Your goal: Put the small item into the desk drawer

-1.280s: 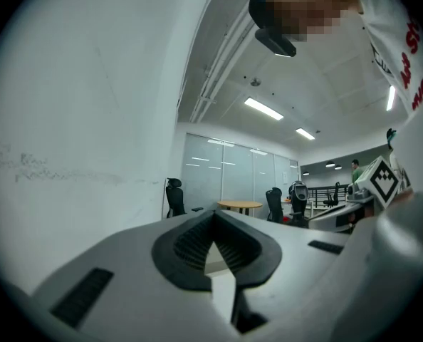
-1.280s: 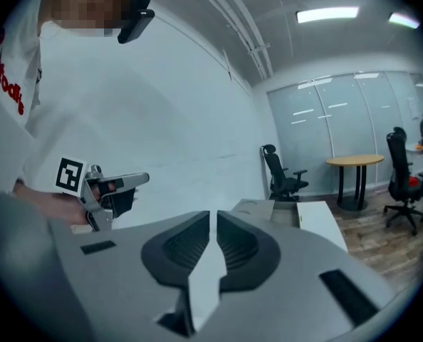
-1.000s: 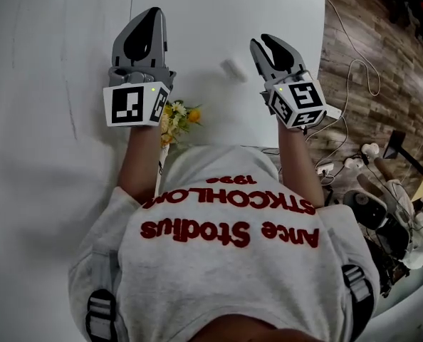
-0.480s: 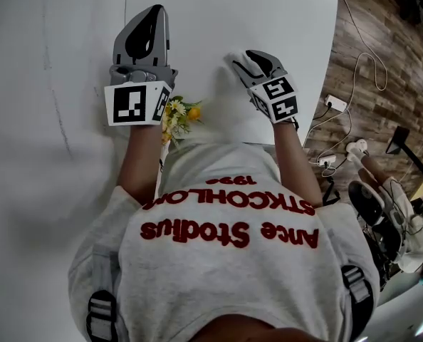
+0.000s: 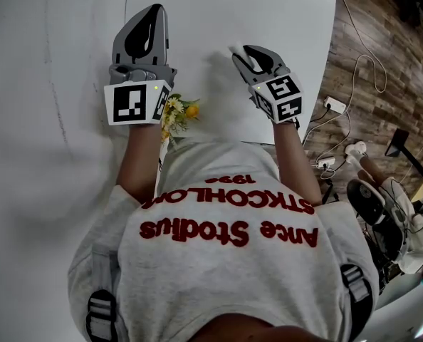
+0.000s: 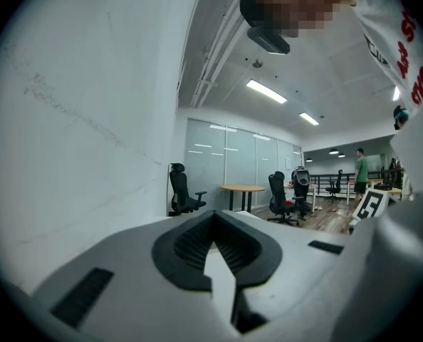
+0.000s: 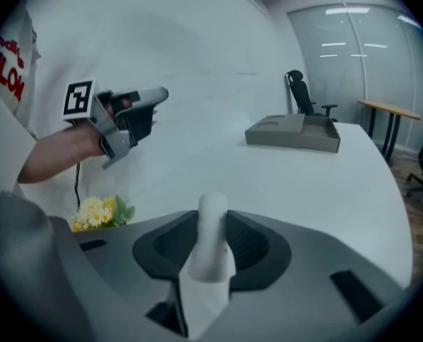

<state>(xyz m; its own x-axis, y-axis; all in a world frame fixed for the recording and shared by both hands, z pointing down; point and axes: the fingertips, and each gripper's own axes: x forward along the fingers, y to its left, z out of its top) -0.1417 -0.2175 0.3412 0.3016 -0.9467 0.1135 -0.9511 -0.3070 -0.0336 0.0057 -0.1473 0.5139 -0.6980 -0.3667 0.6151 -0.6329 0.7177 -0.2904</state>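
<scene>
The small item (image 7: 211,230) is a short white cylinder, standing up between the pads of my right gripper (image 7: 210,258). The jaws are closing and the pads touch it on both sides. In the head view the small item (image 5: 235,49) pokes out past the tips of the right gripper (image 5: 246,55), over the white desk (image 5: 268,9). My left gripper (image 5: 149,16) is held to the left at the same height, shut and empty. It also shows in the right gripper view, where the left gripper (image 7: 137,107) hovers above the desk. No drawer is in sight.
A small bunch of yellow and white flowers (image 5: 178,112) lies at the desk's near edge between my arms. A flat grey tray-like box (image 7: 293,132) sits farther back on the desk. Cables and a power strip (image 5: 334,105) lie on the wooden floor to the right.
The right gripper moved left and forward to the white item that lay on the desk, and now has it between its jaws. The left gripper stayed still.
</scene>
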